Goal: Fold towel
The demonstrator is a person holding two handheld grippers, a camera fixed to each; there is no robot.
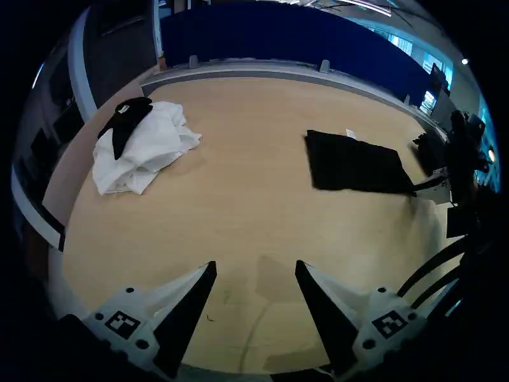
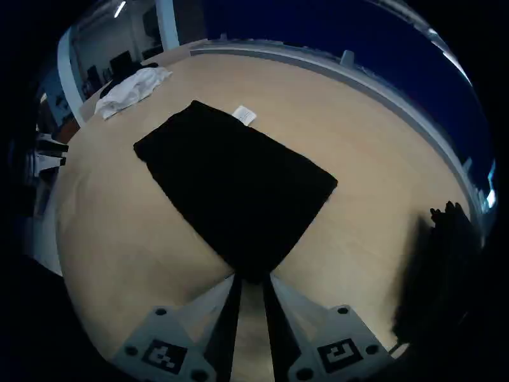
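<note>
- Black towel (image 2: 235,184) is lying flat on the wooden table (image 1: 254,191), already a neat rectangle, so probably one fold in. A small white tag (image 2: 244,114) is peeking out at its far edge.
- Right gripper (image 2: 252,278) is sitting at the towel's near corner. Its jaws are drawn in to a narrow gap, and both fingertips appear to be pinching that corner.
- Judging the reason: a corner is the easiest point from which to lift one layer and carry it across for the next fold.
- Left gripper (image 1: 254,263) is hovering over bare table well apart from the towel, jaws wide open and holding nothing.
- In the left gripper view, the towel is sitting up and to the right, with the other gripper reaching in at its right-hand corner.
- Judging that the open jaws are being held ready to take a second corner. A fold carried by one corner alone is likely to skew.
- White cloth pile (image 1: 143,153) with a dark piece on top is lying bunched at the far left of the table, well clear of the work. It is probably laundry waiting its turn.
- Blue partition (image 1: 286,32) is running behind the table's far edge.
- Risk, as I am reading it: the pinch may be catching only the top layer, or the corner may slip out as it is lifted.
</note>
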